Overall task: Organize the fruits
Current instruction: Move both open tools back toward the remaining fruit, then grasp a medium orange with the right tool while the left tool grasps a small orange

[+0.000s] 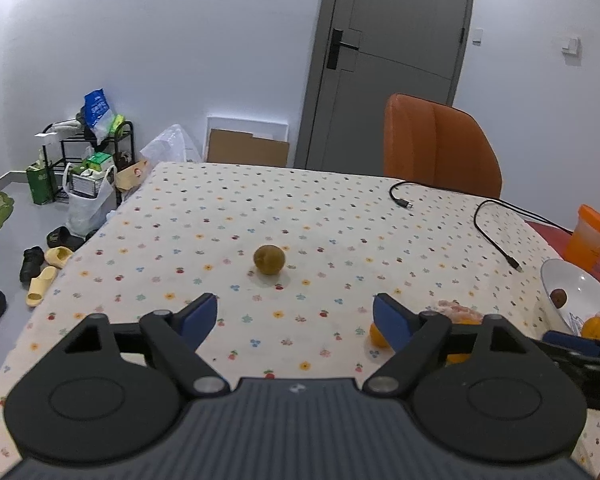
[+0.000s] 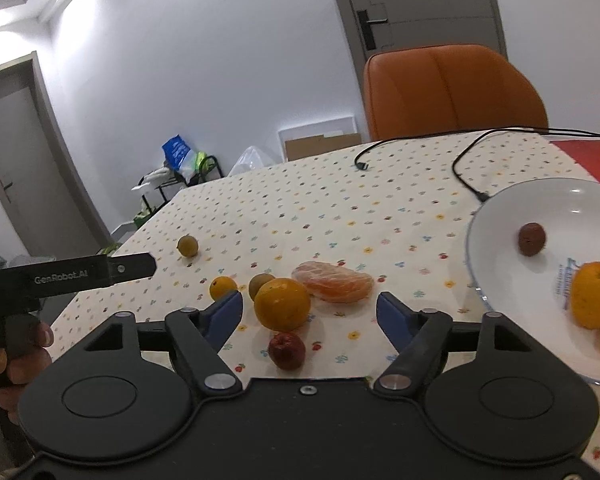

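My left gripper [image 1: 294, 320] is open above the tablecloth, with a small olive-green fruit [image 1: 269, 259] lying ahead of it. My right gripper [image 2: 310, 312] is open too; an orange [image 2: 282, 304] and a dark red fruit [image 2: 286, 350] lie between its fingers, untouched. Beyond them are a peeled orange [image 2: 334, 282], a brownish-green fruit [image 2: 259, 282], a small orange [image 2: 221, 286] and the olive-green fruit [image 2: 187, 245]. The white bowl [image 2: 500, 216] at right holds a dark brown fruit [image 2: 531, 239] and an orange [image 2: 594, 294].
Two black cables [image 1: 496, 236] lie across the far right of the table. An orange chair [image 1: 440, 148] stands behind it, and an orange cup [image 1: 590, 236] sits on a red mat. A person's hand [image 2: 16, 360] holds the left gripper's handle. Shoes and bags clutter the floor left.
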Demonstrator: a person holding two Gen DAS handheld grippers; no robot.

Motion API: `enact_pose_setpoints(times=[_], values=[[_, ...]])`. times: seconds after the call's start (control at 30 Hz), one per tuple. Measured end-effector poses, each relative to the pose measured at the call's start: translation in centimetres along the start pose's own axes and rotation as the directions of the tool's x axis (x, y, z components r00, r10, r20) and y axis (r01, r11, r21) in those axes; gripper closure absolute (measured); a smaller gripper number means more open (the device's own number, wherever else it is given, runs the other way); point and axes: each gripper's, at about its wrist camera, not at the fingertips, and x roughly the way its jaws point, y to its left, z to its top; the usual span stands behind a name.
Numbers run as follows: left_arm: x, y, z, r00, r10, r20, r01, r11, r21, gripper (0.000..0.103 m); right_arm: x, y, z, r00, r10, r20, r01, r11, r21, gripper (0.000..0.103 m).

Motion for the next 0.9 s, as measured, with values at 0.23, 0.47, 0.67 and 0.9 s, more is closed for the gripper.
enact_pose_setpoints(times=[0.23,0.47,0.67,0.9], values=[[1.2,-0.1,-0.1,1.000,-0.011,-0.025,0.011,1.000,-0.011,0.028,2.1,1.1,0.3,0.998,0.036,-0.043,-0.037,0.999,-0.027,0.034],[2.0,-0.3,-0.2,0.999,-0.016,-0.045,0.015,1.000,-0.006,0.030,4.5,1.2,-0.1,0.995,0.053,-0.090,-0.054,0.998,-0.014,0.067],[2.1,-0.9,0.0,0.999,-0.019,-0.048,0.019,1.000,-0.004,0.030,3.4,0.8,0.3,0.997,0.055,-0.056,-0.056,0.998,-0.010,0.067],[2.2,-2.6,0.3,0.998,-0.047,-0.040,0.048,0.998,0.029,0.030,2.2,0.0,0.8,0.999,0.035,-0.031,-0.035,0.999,-0.011,0.067]])
